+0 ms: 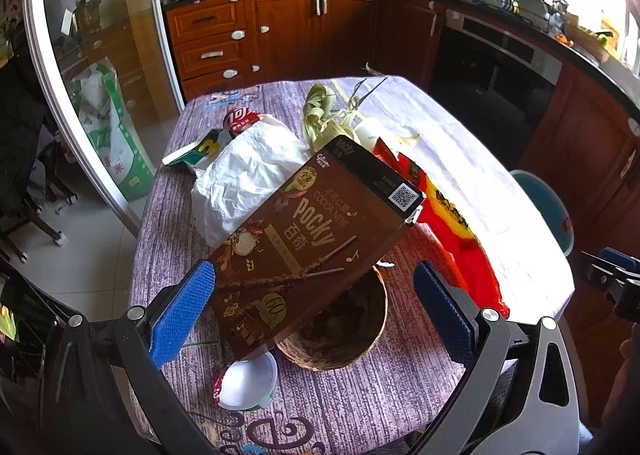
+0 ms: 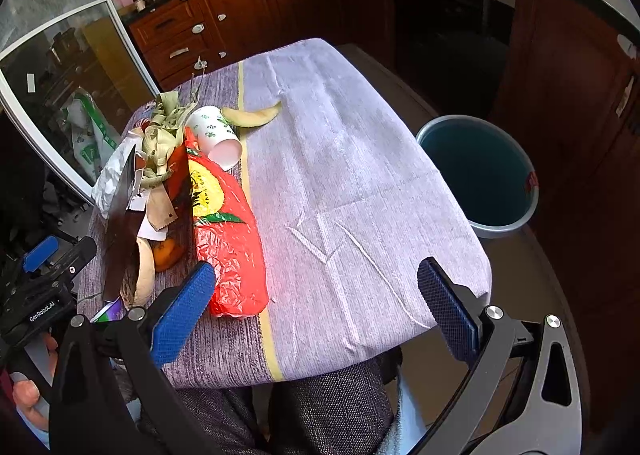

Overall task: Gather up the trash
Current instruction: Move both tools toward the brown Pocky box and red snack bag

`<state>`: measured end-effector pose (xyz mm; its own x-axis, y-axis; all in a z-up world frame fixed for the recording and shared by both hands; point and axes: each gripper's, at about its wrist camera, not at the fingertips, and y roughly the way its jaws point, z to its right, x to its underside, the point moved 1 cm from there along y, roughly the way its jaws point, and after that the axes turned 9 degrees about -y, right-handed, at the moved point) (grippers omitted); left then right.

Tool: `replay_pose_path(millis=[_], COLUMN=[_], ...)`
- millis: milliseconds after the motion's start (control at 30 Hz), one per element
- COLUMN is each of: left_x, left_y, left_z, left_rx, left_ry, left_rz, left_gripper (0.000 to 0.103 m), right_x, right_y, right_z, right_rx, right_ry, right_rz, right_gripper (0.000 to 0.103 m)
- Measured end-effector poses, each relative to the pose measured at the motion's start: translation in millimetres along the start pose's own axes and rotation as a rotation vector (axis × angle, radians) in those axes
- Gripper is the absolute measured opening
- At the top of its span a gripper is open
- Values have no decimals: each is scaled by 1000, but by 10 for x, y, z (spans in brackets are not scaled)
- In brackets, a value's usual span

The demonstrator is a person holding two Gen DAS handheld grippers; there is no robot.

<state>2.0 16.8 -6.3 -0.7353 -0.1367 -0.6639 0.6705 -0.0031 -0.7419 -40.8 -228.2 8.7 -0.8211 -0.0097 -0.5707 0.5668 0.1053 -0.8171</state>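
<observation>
A brown Pocky box point(image 1: 304, 231) stands tilted on its edge between the wide-apart blue fingers point(image 1: 184, 307) of my left gripper point(image 1: 314, 309), which is open; neither pad presses it. The box's lower end rests by a coconut shell point(image 1: 344, 331). Around it lie a white plastic bag point(image 1: 244, 175), corn husks point(image 1: 324, 115) and a white yoghurt cup point(image 1: 248, 379). My right gripper point(image 2: 316, 307) is open and empty above the table's near edge, its left finger beside a red plastic bag point(image 2: 228, 239). A paper cup point(image 2: 216, 133) and a fruit peel point(image 2: 252, 117) lie further back.
A teal bin point(image 2: 480, 171) stands on the floor to the right of the table point(image 2: 360, 175). The purple cloth's right half is bare. Wooden cabinets and an oven line the far wall. A glass sliding door is on the left. A person's lap is at the near edge.
</observation>
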Motion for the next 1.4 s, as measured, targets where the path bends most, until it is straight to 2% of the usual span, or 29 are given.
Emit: replay_pose_path(millis=[1400], left_x=[97], left_y=[209], left_z=[-8], left_rx=[8], left_ry=[4], left_rz=[-70], left_gripper=[99], right_x=[34], right_y=[124], right_z=[-24], right_rx=[8], right_ry=[-1], right_rz=[-38], right_gripper=[97])
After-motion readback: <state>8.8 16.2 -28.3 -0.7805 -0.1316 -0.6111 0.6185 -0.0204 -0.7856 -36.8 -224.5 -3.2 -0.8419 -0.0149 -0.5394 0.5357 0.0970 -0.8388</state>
